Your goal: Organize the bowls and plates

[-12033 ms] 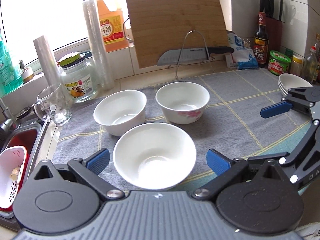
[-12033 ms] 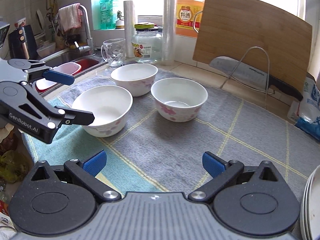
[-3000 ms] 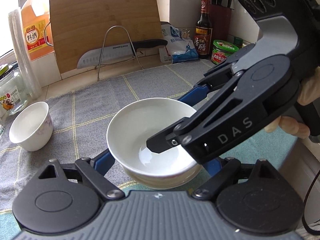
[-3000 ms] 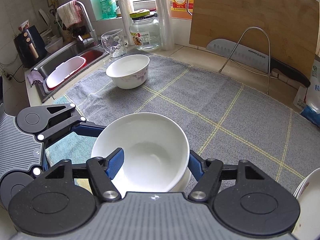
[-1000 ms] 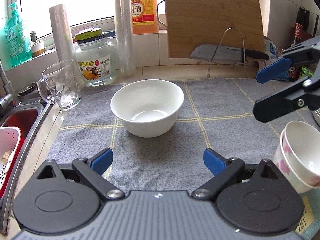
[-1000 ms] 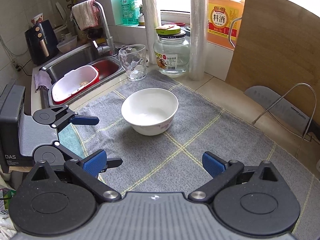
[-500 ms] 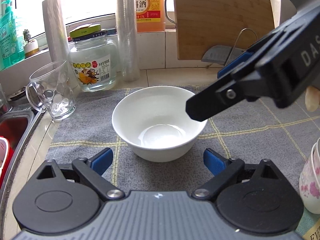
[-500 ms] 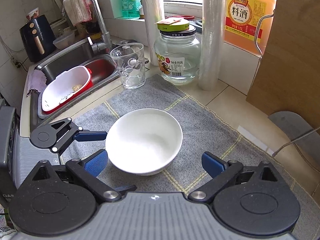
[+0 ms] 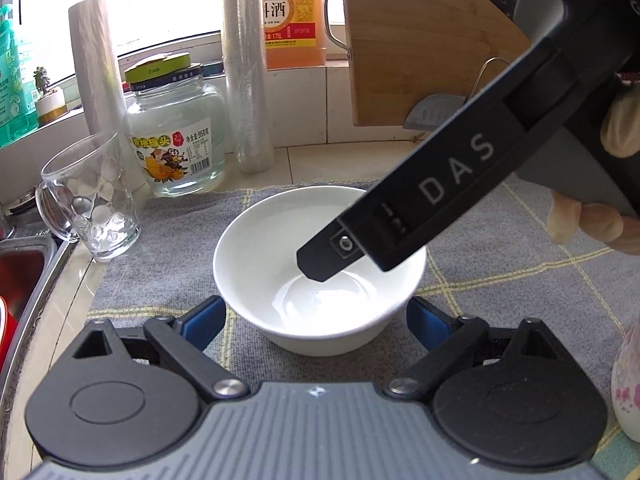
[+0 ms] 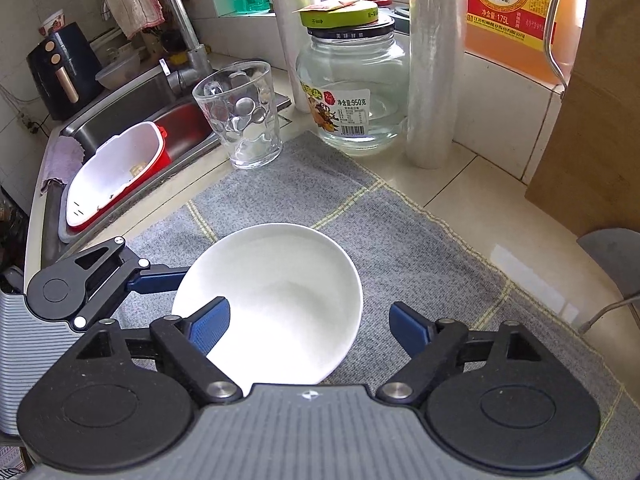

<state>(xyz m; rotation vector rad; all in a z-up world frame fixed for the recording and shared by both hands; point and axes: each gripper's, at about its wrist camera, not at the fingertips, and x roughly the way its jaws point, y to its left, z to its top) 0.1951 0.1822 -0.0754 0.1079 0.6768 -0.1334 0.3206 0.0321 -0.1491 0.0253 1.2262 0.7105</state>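
Note:
A white bowl (image 9: 320, 276) stands on the grey checked mat (image 9: 160, 264); it also shows in the right wrist view (image 10: 276, 304). My left gripper (image 9: 316, 320) is open, its blue pads on either side of the bowl's near wall, apart from it. My right gripper (image 10: 310, 324) is open over the bowl, with one finger (image 10: 208, 326) inside the rim and the other outside. In the left wrist view that finger (image 9: 400, 224) reaches down into the bowl. Stacked floral bowls (image 9: 628, 380) show at the right edge.
A glass mug (image 9: 88, 196), a glass jar (image 9: 176, 136), two rolls of film (image 9: 248, 68), an orange bottle (image 9: 294, 12) and a cutting board (image 9: 420, 48) stand behind the mat. A sink (image 10: 132, 120) with a red-and-white tub (image 10: 116, 176) lies left.
Both grippers have moved in on the last single bowl. My right finger has dropped inside its rim and my left pads now flank it. The bowl stays on the mat.

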